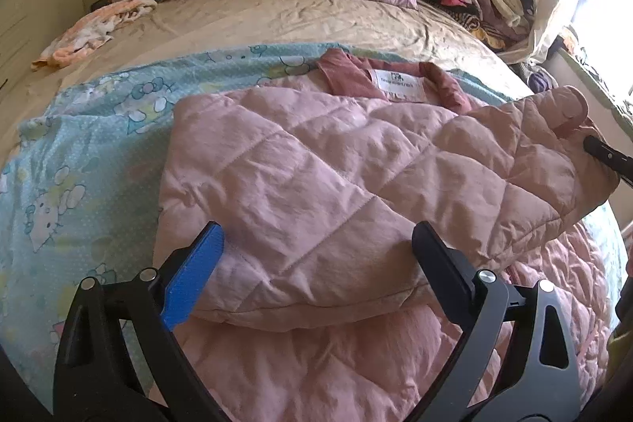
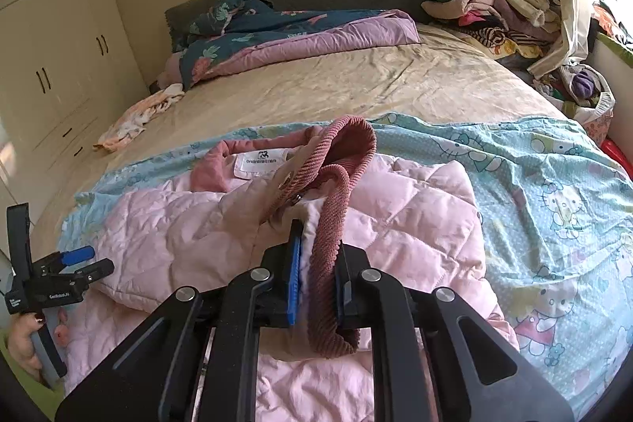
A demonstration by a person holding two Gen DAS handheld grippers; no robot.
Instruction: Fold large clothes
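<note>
The pink quilted jacket (image 1: 316, 161) lies spread on the cartoon-print sheet (image 1: 71, 184) at the near end of the bed, its white neck label (image 1: 394, 84) turned up and pointing toward the headboard. Taking that label as the landmark: on the left side of it, one sleeve (image 1: 277, 224) lies folded across the body of the jacket, so that part of the fold looks done; on the right side of it, the other sleeve is lifted off the body and carried in the air. The right gripper (image 2: 316, 275) has its fingers clamped on that sleeve's ribbed corduroy cuff (image 2: 332, 252), which stands up in a loop between the jaws and the label. The left gripper (image 1: 316, 252) hangs low over the folded sleeve, nearer the hem than the label, with its fingers spread wide and nothing between them (the blue pad (image 1: 194, 275) is just beside the fabric, and whether it touches I cannot tell). By my reading the task is somewhere in its middle: the second sleeve is not yet laid across, and the lower body, below the label toward the camera, lies flat and unfolded, so at least one lengthwise fold remains. The heap of other clothes (image 2: 494, 6) beyond the label, by the window, suggests more garments may follow.
</note>
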